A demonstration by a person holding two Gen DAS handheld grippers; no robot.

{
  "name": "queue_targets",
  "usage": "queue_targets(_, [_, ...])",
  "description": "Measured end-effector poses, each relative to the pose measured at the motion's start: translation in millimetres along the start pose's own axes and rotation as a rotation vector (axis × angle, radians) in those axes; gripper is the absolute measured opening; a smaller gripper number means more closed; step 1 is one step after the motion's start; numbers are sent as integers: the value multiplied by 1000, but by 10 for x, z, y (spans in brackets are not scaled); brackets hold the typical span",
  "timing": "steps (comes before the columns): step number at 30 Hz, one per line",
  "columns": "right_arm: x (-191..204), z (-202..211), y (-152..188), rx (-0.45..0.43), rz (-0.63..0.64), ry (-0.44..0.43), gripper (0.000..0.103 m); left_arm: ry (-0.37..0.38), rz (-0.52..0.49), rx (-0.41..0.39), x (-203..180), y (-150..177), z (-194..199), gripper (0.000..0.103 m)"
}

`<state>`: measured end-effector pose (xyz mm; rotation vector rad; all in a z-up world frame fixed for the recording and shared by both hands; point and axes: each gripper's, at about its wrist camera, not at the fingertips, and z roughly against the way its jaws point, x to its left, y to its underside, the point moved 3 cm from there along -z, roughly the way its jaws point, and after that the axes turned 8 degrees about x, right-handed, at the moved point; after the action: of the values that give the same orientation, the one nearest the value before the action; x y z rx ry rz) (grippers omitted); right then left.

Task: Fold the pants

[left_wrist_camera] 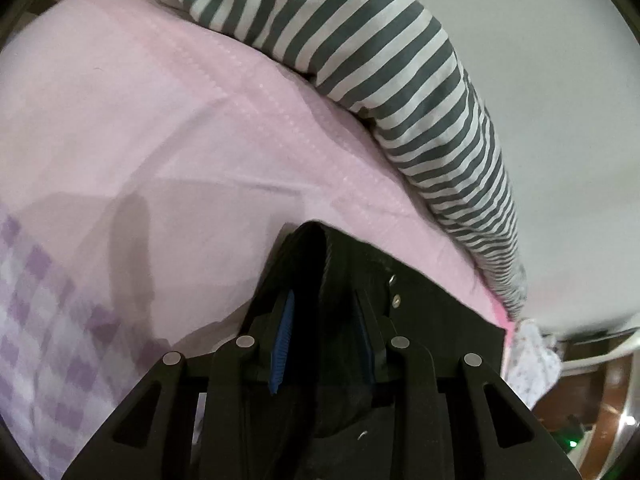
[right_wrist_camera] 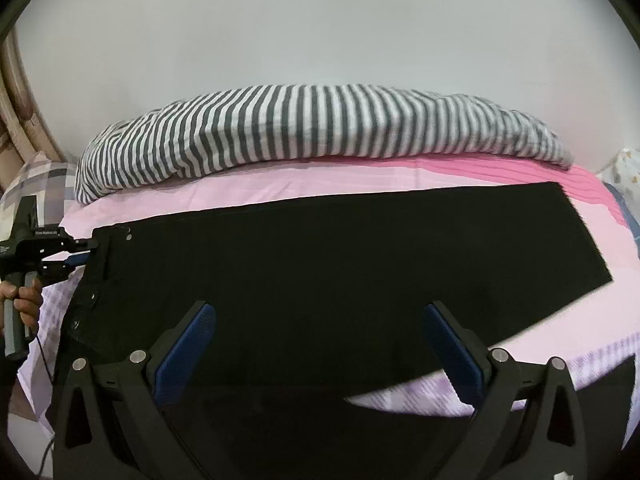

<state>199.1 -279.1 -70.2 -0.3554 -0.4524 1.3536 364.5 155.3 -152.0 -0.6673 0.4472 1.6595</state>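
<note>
The black pants (right_wrist_camera: pixel 320 252) lie flat across the pink bed sheet (right_wrist_camera: pixel 240 196), waistband at the left, leg hems at the right. My left gripper (left_wrist_camera: pixel 324 304) is shut on the waistband of the pants (left_wrist_camera: pixel 360 276); it also shows in the right wrist view (right_wrist_camera: pixel 86 254) at the pants' left edge, held by a hand. My right gripper (right_wrist_camera: pixel 320 320) is open wide, hovering over the middle of the pants, its blue pads (right_wrist_camera: pixel 188 344) apart and holding nothing.
A grey-and-white striped blanket (right_wrist_camera: pixel 312 128) lies bunched along the far side of the bed against a pale wall. A purple checked sheet (left_wrist_camera: pixel 48 320) covers the near part. A rattan frame (right_wrist_camera: pixel 16 80) stands at the far left.
</note>
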Motion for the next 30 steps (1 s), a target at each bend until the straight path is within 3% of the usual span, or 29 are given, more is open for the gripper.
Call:
queue_targets(2, [74,-108,-65,9,22,-4,103,42,-2,8,-42,-88,-5,25])
queue_targets(8, [238,-343,-267,7,79,-21,103,43,-44,42,-206,-194,-167,24])
queue_targets(14, [304,-608,-532,42,153,-104,103,72,-18,29,-236,-326,-279,23])
queue_targets(15, [290,-667,-598,61,175,-146,103,63,-21,18,-243,-317,-272,14])
queue_targets(18, [256,-763,-753,105,245,-217,103,28,-98,-60,-346,-220,-177,9])
queue_targets(23, [272,-842,-1002,159,504,-276,101,81,-228,-223,-687,73,216,8])
queue_targets(28, [336,-997,-1192,274,711,-362,77,82,-390,-320,-995,424,574,8])
queue_targets(30, [351,-1100,-1270,342,764,-406,74,85,-415,-339,-1036,510,701,8])
